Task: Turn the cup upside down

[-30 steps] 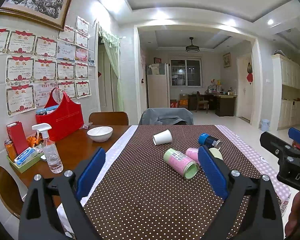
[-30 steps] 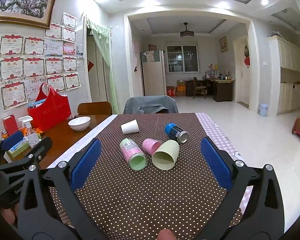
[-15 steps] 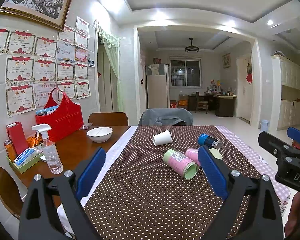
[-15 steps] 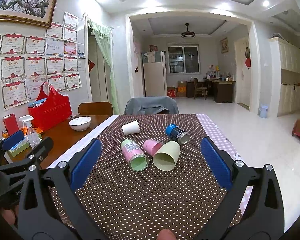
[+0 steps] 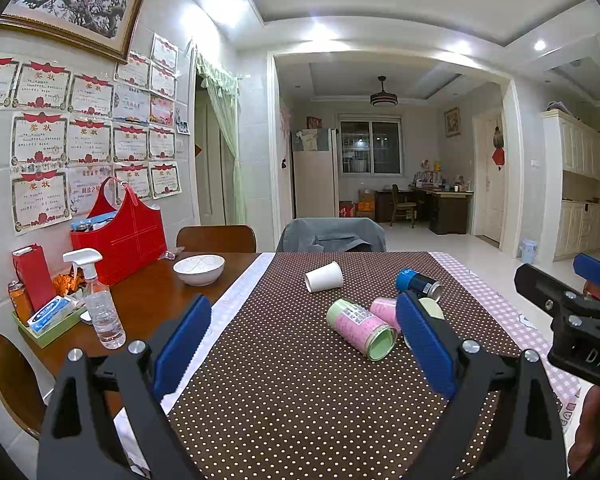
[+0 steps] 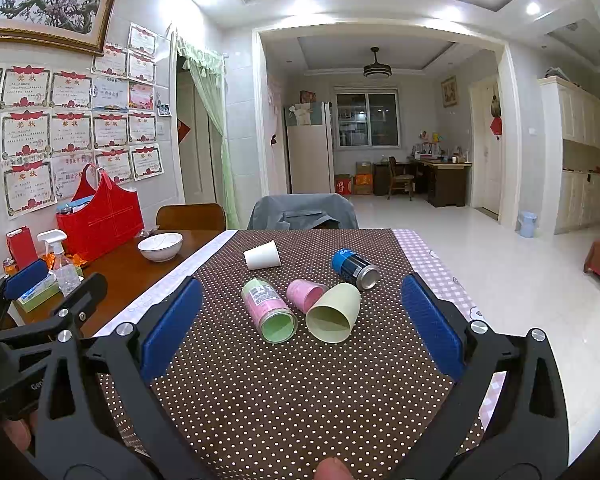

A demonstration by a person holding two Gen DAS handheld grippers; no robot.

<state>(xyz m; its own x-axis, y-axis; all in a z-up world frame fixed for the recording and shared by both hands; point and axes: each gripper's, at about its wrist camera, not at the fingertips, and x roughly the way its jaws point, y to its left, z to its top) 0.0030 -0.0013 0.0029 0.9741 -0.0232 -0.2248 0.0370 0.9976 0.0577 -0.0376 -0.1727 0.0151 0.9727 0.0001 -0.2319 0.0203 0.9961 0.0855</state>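
Both tongs spread wide and empty, held back at the near table edge.

Right gripper (image 6: 300,320) faces the pale green cup (image 6: 333,312) lying on its side mid-cloth, mouth nearward, touching the pink cup (image 6: 304,294); left gripper (image 5: 300,336) idle. Best approached squarely, pinching the wall without nudging neighbours.

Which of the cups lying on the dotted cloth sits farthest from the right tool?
The white paper cup. It lies alone toward the far end of the cloth, beyond the pink cup and the pale green cup, which are clustered nearer.
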